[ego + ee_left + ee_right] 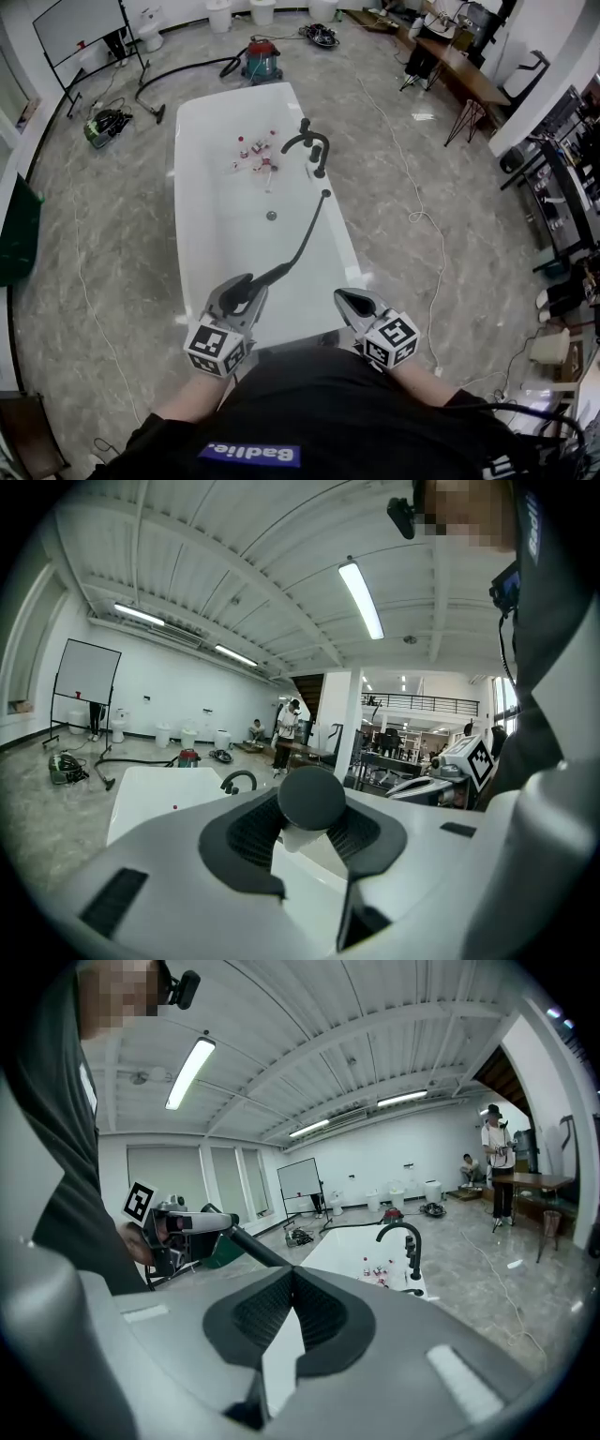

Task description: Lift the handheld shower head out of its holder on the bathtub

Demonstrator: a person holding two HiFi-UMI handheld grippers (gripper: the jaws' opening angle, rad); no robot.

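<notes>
L gripper (242, 295) was clamped on the shower head (311, 797), pads either side of its dark handle, over the near end of the bathtub (202, 187). Its long axis ran away from the person, w/ the hose (305, 234) trailing toward the faucet (309, 145) (holder too small to tell). R gripper (352, 302), jaws together & empty, sat well apart from it.

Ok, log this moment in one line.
left claw: shut on shower head | right claw: shut, empty | hose: runs to bathtub rim | stage: head lifted
</notes>
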